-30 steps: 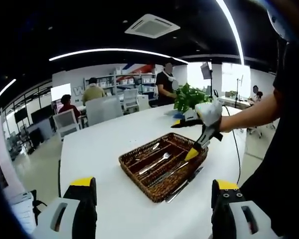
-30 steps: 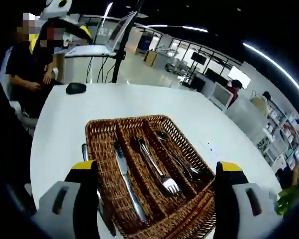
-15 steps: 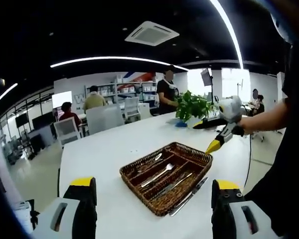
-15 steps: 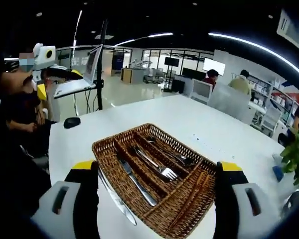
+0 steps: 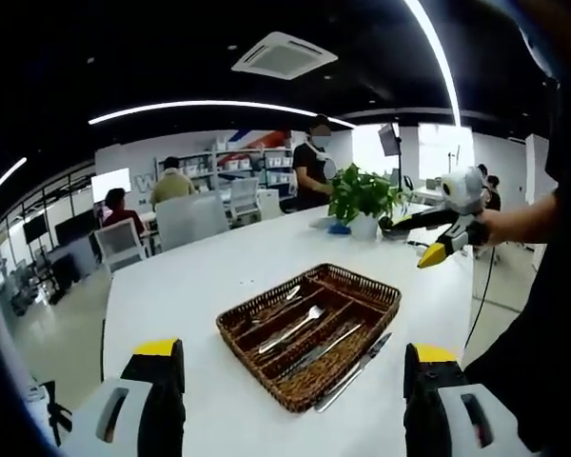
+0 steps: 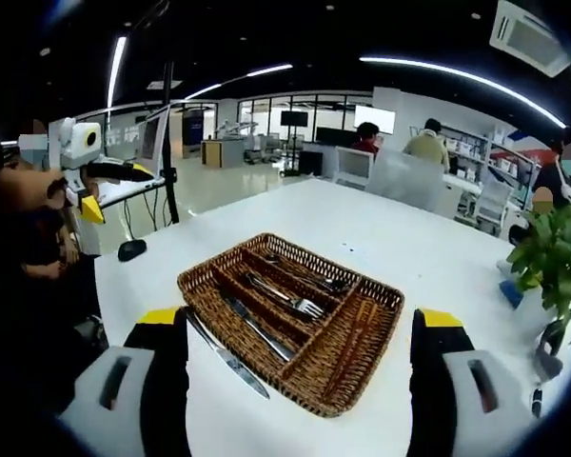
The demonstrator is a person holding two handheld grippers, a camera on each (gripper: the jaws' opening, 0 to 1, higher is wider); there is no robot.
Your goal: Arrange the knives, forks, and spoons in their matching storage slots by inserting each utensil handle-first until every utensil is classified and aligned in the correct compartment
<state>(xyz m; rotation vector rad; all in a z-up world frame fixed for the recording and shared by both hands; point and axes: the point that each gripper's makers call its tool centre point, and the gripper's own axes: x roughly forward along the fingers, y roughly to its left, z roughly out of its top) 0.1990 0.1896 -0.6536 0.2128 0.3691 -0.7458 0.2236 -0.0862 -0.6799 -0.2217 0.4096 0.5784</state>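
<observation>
One knife (image 6: pixel 226 356) lies lengthwise beside the basket (image 6: pixel 352 381).

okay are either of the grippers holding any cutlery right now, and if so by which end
Nothing is held. Both the left gripper and right gripper stand open and empty, back from the wicker tray; one knife lies on the table beside it.

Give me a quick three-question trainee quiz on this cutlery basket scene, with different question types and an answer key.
1. True or false: a knife lies on the table outside the wicker basket.
2. Multiple choice: the fork in the basket lies in A) a middle slot, B) the wide end section, C) on the table.
3. Fill in: both the left gripper and the right gripper have their jaws ____ and hold nothing.

Key: 1 true; 2 A; 3 open.
</observation>
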